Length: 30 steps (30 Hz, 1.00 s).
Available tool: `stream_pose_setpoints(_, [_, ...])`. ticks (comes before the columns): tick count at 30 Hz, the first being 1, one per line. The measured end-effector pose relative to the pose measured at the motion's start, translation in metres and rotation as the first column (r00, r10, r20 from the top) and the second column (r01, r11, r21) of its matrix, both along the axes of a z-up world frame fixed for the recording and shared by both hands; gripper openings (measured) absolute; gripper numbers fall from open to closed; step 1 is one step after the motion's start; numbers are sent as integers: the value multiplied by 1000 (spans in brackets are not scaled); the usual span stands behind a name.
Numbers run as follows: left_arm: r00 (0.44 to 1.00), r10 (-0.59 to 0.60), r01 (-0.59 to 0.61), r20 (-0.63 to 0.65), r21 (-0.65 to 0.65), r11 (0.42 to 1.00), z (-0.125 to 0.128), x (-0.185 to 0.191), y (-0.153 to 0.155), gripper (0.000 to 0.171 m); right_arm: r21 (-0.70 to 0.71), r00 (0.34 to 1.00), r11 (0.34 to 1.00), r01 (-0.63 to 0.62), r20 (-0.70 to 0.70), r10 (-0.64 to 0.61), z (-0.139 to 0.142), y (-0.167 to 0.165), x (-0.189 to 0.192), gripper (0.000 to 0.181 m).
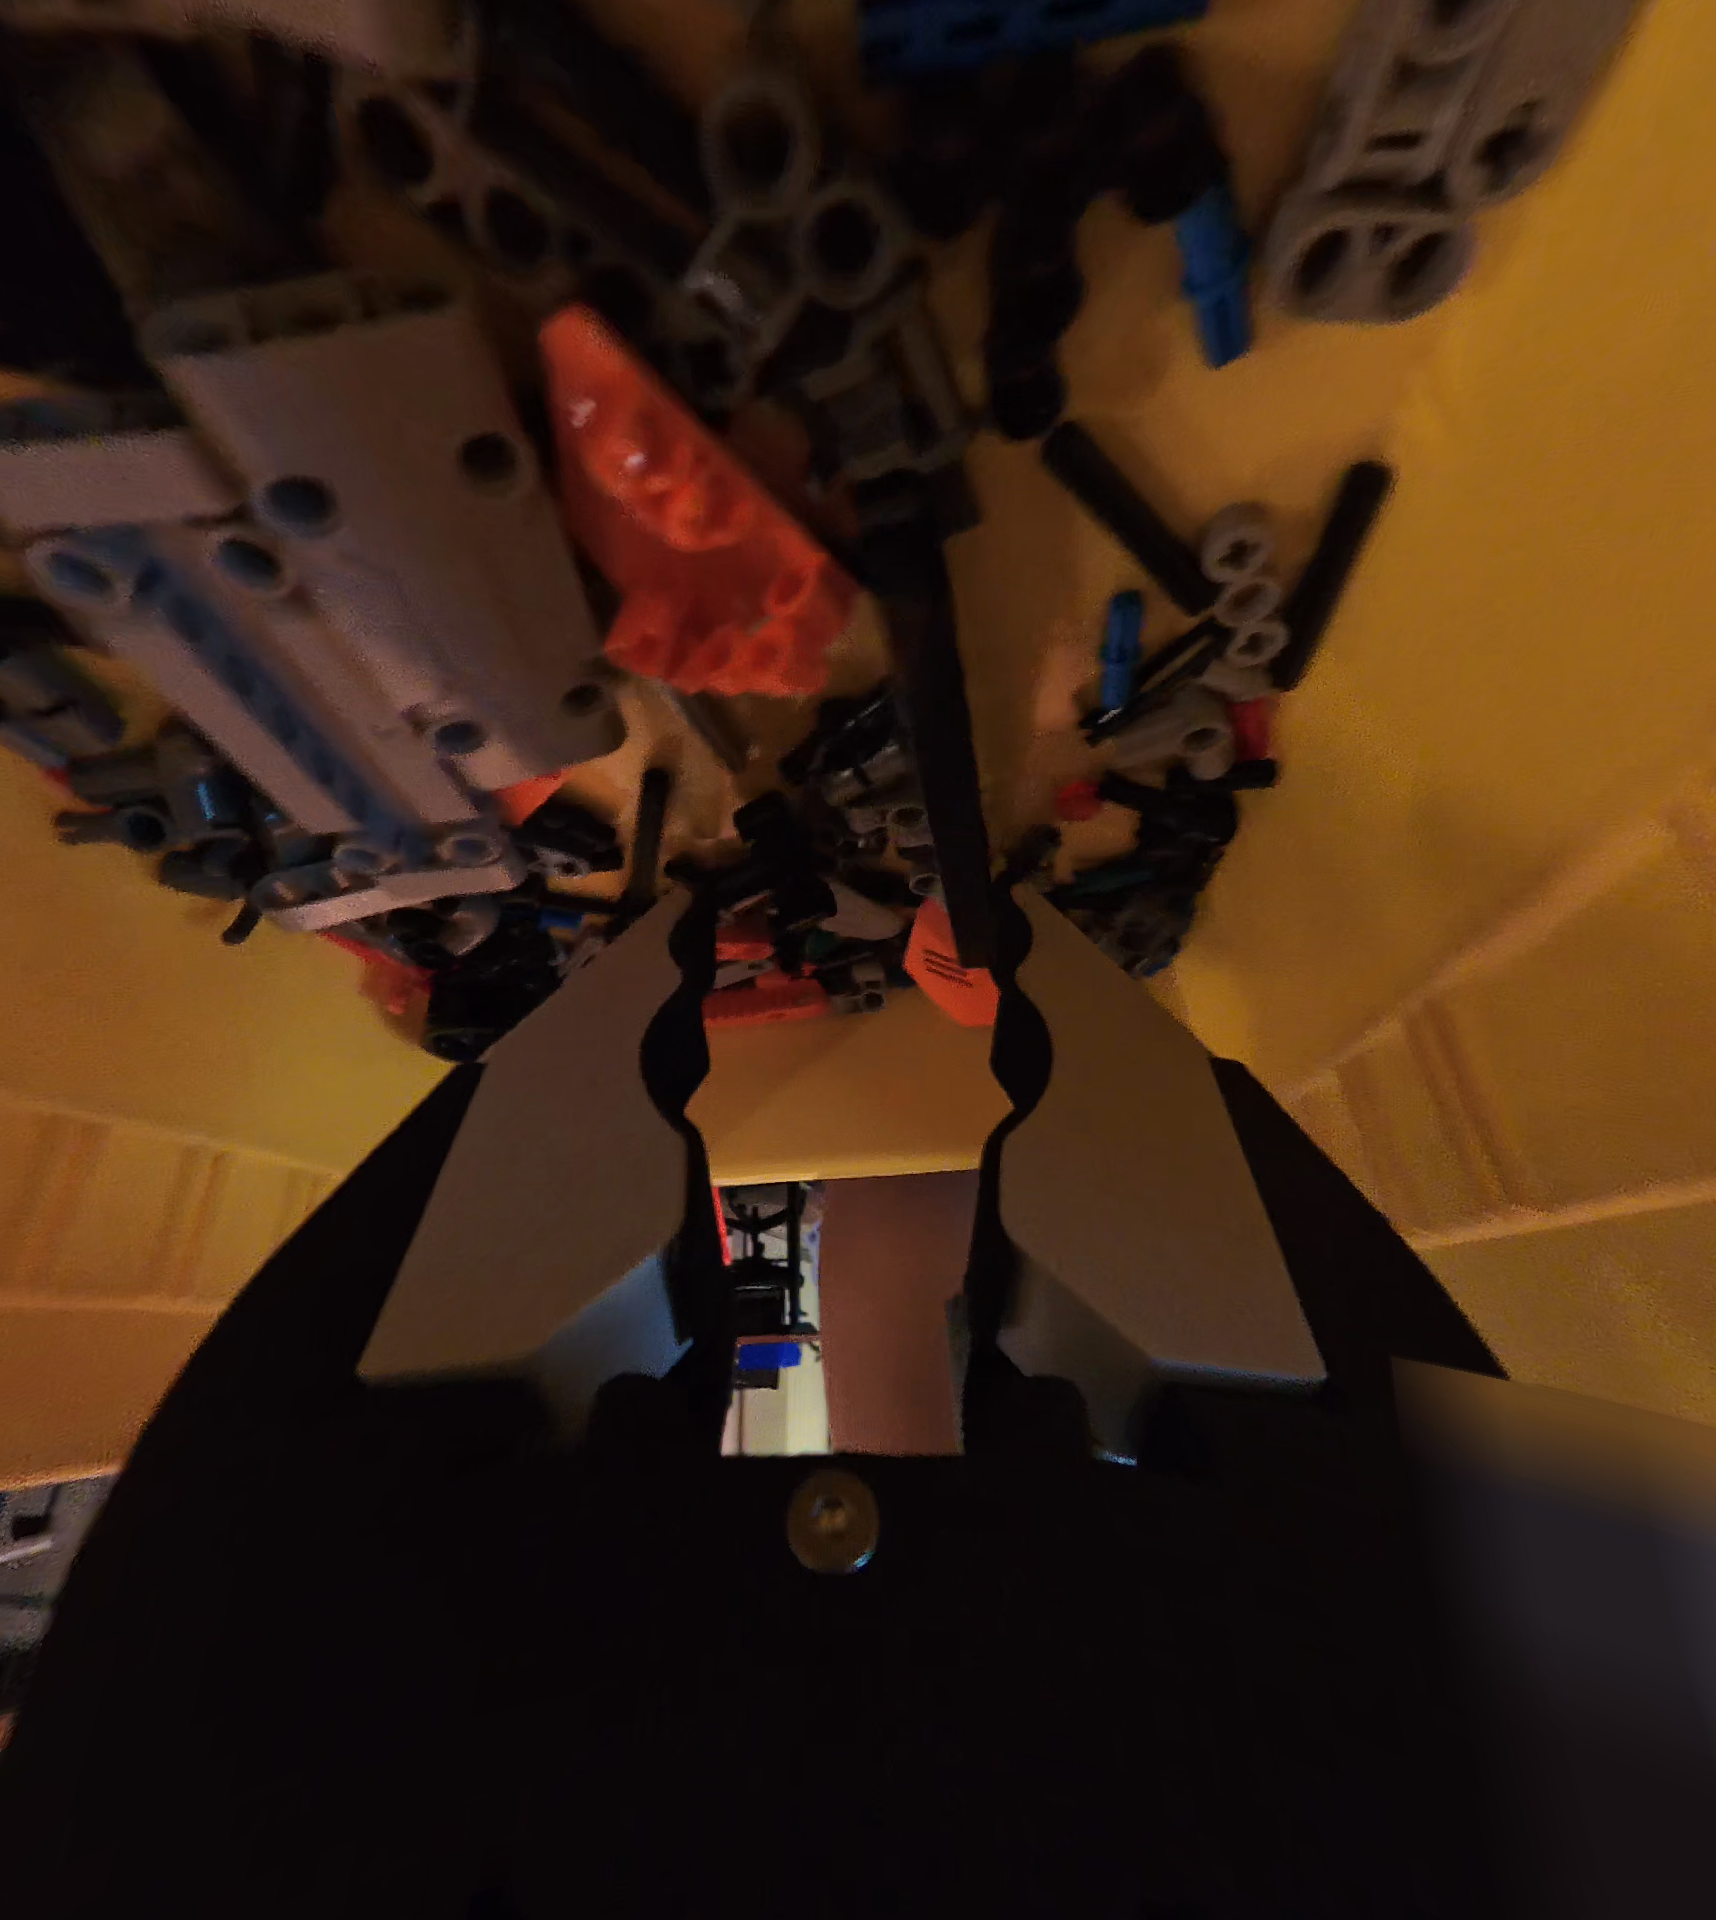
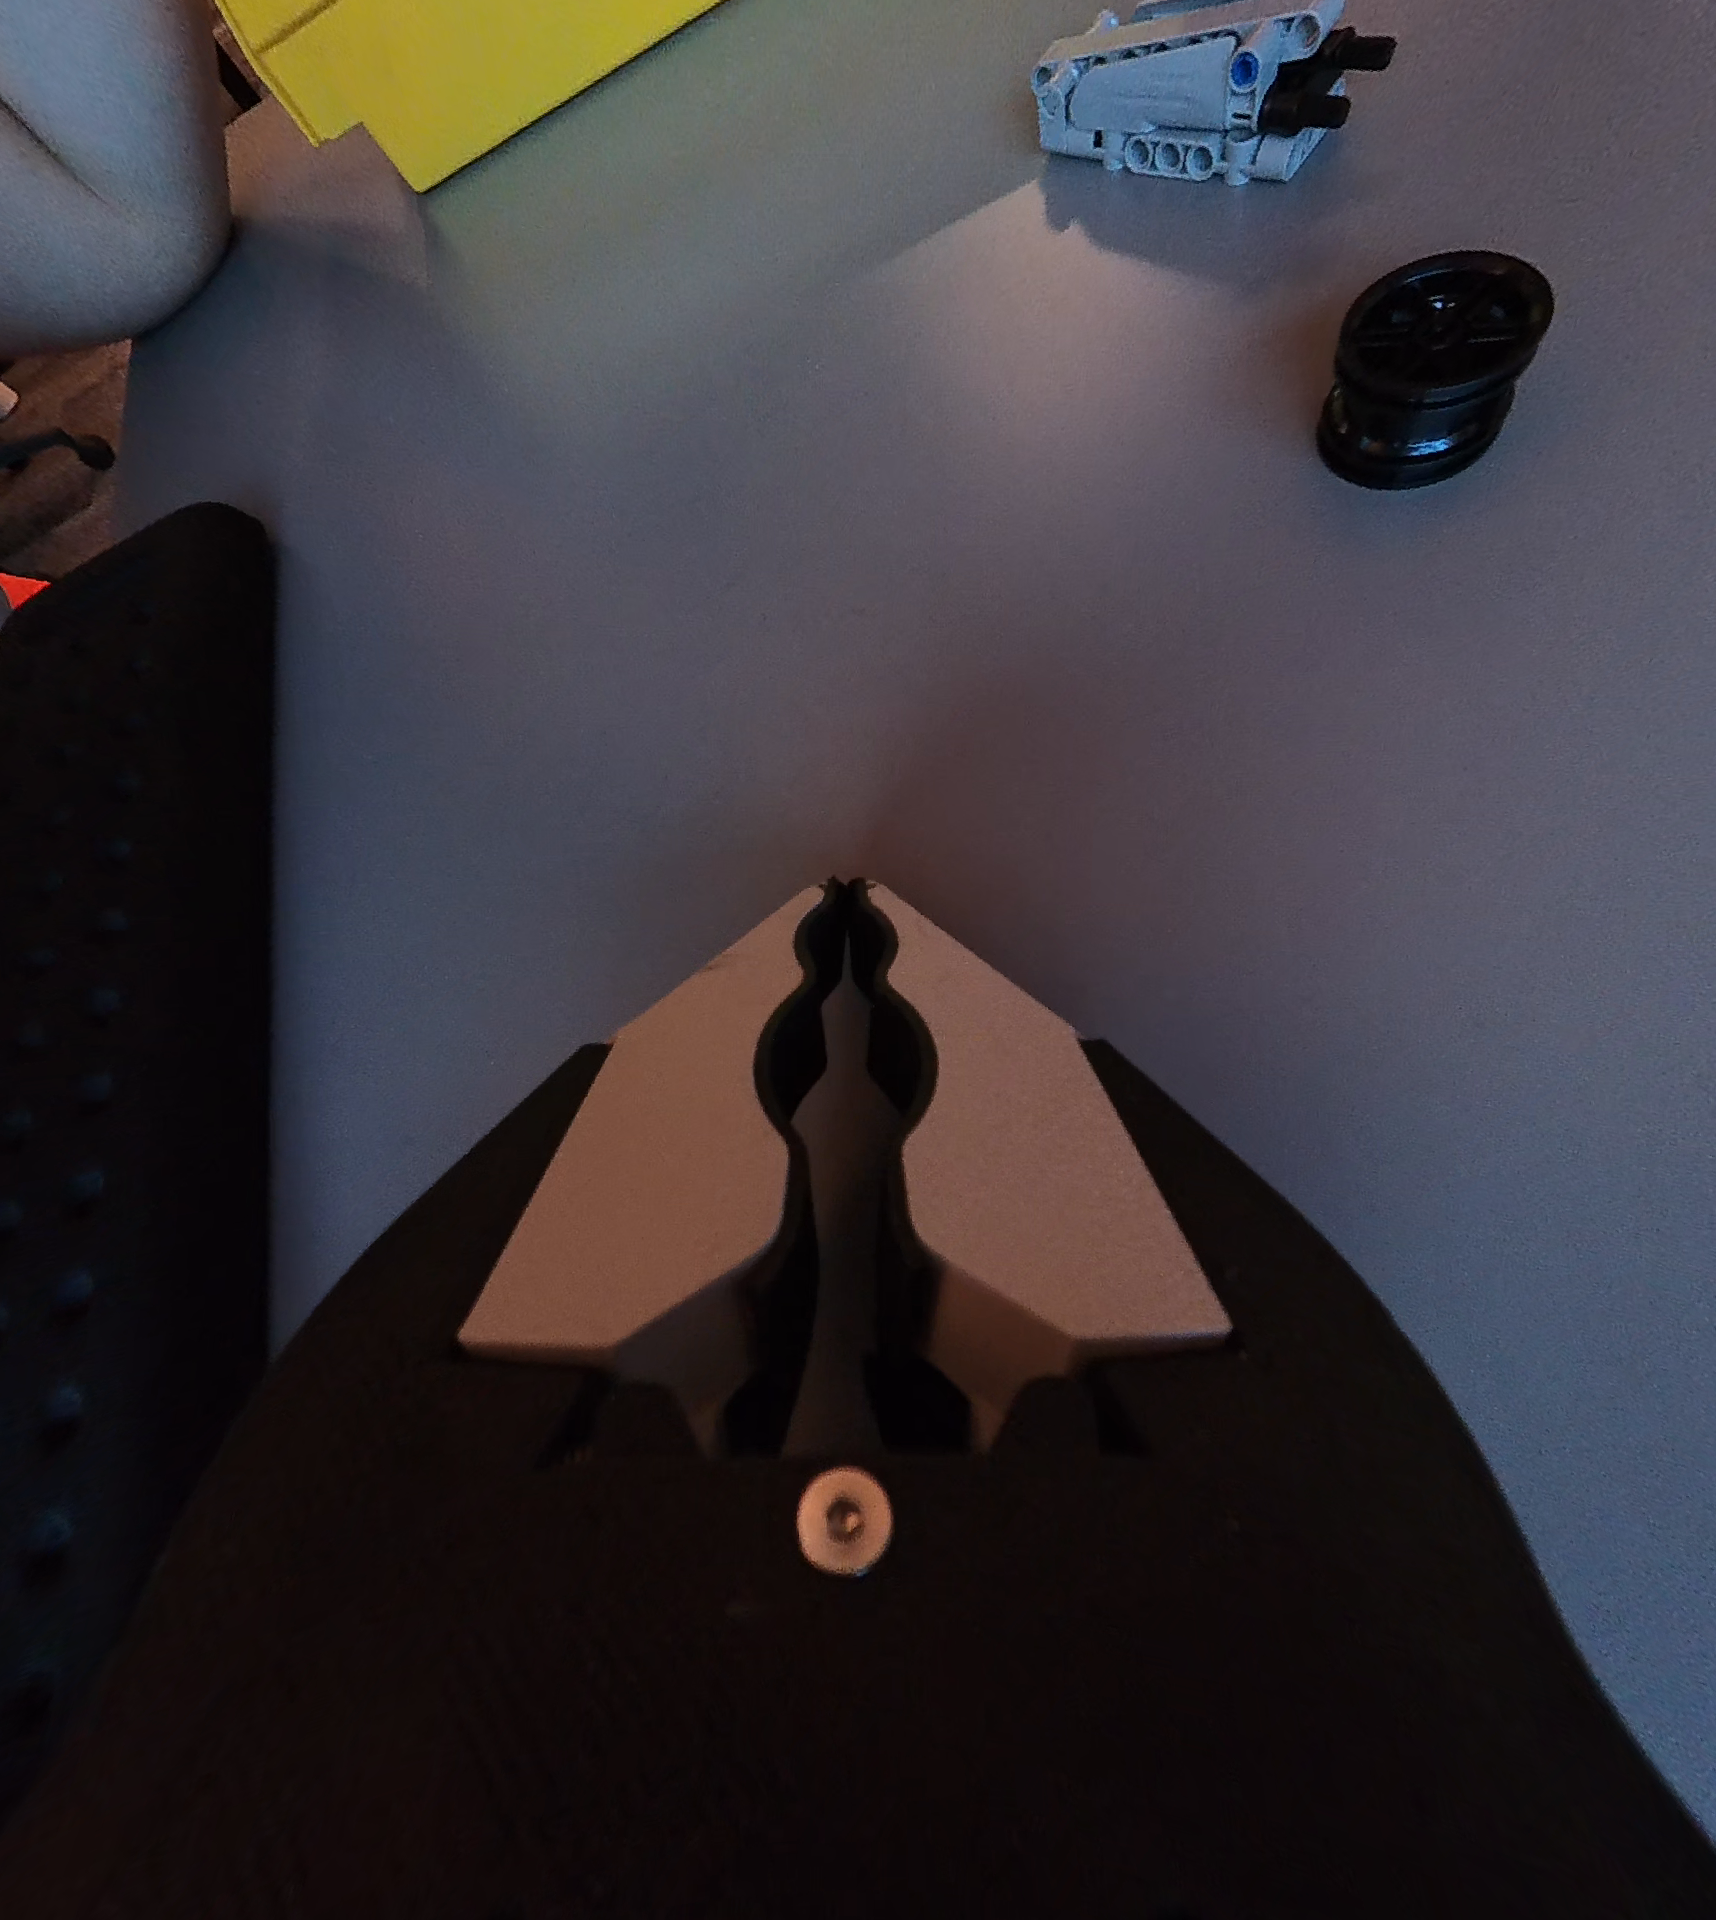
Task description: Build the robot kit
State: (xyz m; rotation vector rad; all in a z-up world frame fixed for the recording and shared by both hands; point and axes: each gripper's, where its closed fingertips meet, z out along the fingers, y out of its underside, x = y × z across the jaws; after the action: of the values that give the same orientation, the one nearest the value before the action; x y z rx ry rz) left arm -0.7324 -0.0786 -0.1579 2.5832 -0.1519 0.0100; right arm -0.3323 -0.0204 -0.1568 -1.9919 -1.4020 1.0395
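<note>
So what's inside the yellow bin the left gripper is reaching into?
The yellow bin holds a heap of building-toy parts: grey beams, an orange panel, black axles, blue pins. The left gripper, jaws open, hovers at it. Whatever lies beneath the heap is covered.

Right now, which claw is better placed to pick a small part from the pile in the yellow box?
Probably the left claw: it is open, right over the pile of small parts inside the yellow box. The right claw is shut over bare table.
</note>
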Motion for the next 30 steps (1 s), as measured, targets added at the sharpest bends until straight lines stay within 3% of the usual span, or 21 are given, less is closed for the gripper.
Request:
stream_pose_setpoints(4, [997, 72, -72, 13, 20, 997, 5, -5, -3, 53, -5, 1000, 1000, 0, -2, 0, 0, 0, 0, 0])
stream_pose_setpoints(9, [999, -4, 2, 40, 40, 999, 7, 5, -11, 67, -14, 1000, 1000, 0, -5, 0, 0, 0, 0, 0])
stream_pose_setpoints(13, [1000, -17, 17, 6, -48, 999, -2, 1, -29, 79, -15, 1000, 1000, -4, -7, 4, 0, -1, 0, 0])
stream_pose_setpoints(18, [1000, 14, -14, 14, -44, 999, -3, 2, -24, 76, -27, 1000, 1000, -7, -11, 6, 1, -1, 0, 1])
stream_pose_setpoints(21, [998, 61, -61, 4, -55, 997, -4, -3, -24, 84, -13, 1000, 1000, -8, -7, 8, 1, -1, 0, 1])
stream_pose_setpoints(26, [987, 158, -158, 13, 39, 987, -3, -13, -8, 79, -30, 1000, 1000, -4, -12, 4, 1, -1, 0, 1])
stream_pose_setpoints(30, [987, 159, -160, 20, 53, 986, 3, -16, -11, 81, -27, 1000, 1000, -1, -9, 0, 1, 0, 0, 0])
